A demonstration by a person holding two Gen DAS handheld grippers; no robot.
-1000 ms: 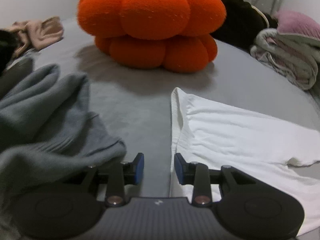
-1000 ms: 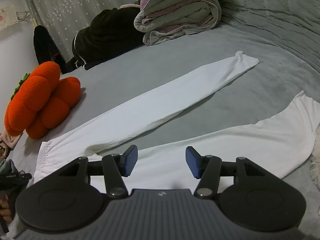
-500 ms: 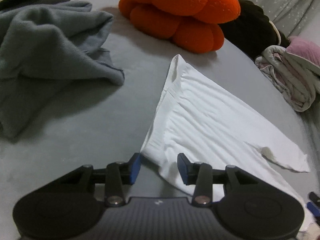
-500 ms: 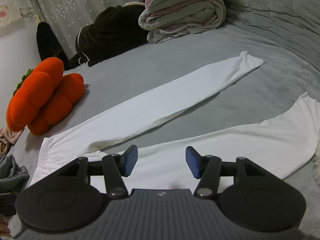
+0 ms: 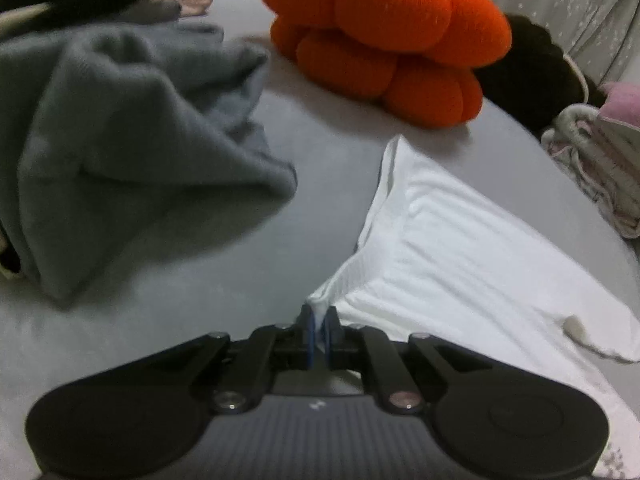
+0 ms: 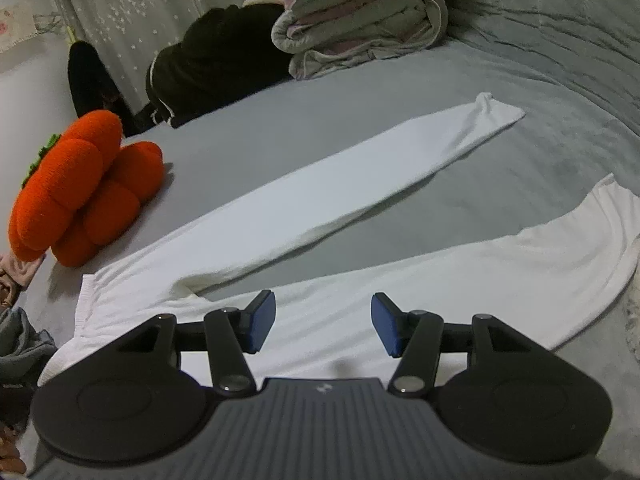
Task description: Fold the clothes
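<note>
One pair of white trousers [image 6: 304, 208] lies flat on the grey bed [image 6: 520, 80], both legs spread apart. The left gripper [image 5: 319, 330] is clamped on a waistband corner. The right gripper [image 6: 323, 326] hovers above one leg, jaws apart, holding nothing. One orange pumpkin cushion [image 5: 384, 36] and one crumpled grey garment [image 5: 120, 140] lie nearby.

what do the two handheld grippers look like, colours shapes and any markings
Both match. The left gripper and the right gripper each have a dark grey ribbed body with a small pale logo at its front edge, flanked by two round black discs. Black linkage arms with silver pivot pins carry two fingers faced with blue pads. No cables, hands or sleeves show in either view.
</note>
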